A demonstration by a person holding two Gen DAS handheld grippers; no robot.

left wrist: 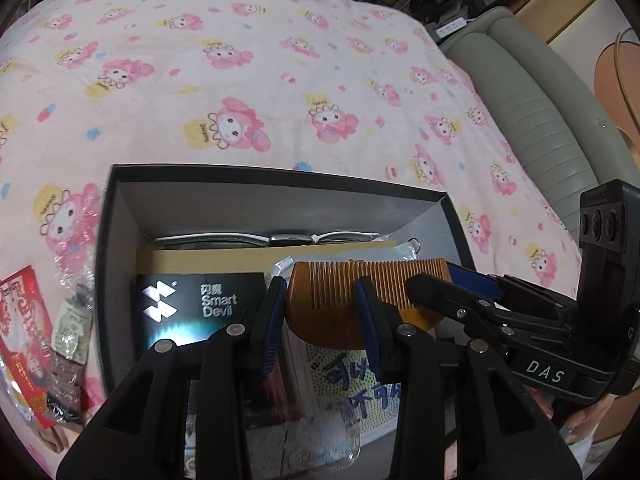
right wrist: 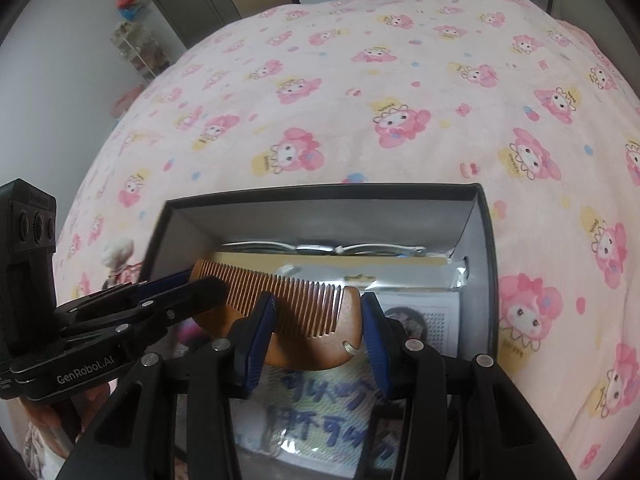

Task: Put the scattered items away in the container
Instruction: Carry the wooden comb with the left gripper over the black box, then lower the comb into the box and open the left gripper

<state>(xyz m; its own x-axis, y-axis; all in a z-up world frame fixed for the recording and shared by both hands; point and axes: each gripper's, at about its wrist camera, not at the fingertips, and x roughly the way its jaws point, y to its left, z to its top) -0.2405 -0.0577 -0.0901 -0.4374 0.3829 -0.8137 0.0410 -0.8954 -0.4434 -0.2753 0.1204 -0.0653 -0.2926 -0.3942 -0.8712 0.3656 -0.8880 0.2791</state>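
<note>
The left gripper [left wrist: 320, 320] is seen at lower centre of the left wrist view, its blue-padded fingers [left wrist: 269, 320] spread on either side of the rounded end of a flat brown wooden comb [left wrist: 360, 292]; no firm pinch can be confirmed from this view. The right gripper [left wrist: 452, 280] enters from the right of the same frame with its fingers pressed together on the opposite end of the comb. In the right wrist view the roles appear mirrored: the near gripper [right wrist: 318, 332] straddles the comb [right wrist: 288, 300] with both pads just beside it, and the other gripper [right wrist: 200, 284] grips the far end at left. The comb is held above the open black rectangular cardboard box [left wrist: 120, 220], within its outline. Inside the box are noted a black "Smart Devil" carton [left wrist: 200, 304], a white card with blue handwriting [left wrist: 352, 384] and a silver wristwatch [left wrist: 288, 239] along the far wall. The box rests on a pink cartoon-print blanket [left wrist: 240, 80]. Red and plastic-wrapped packets [left wrist: 36, 340] lie outside the box at lower left.
</note>
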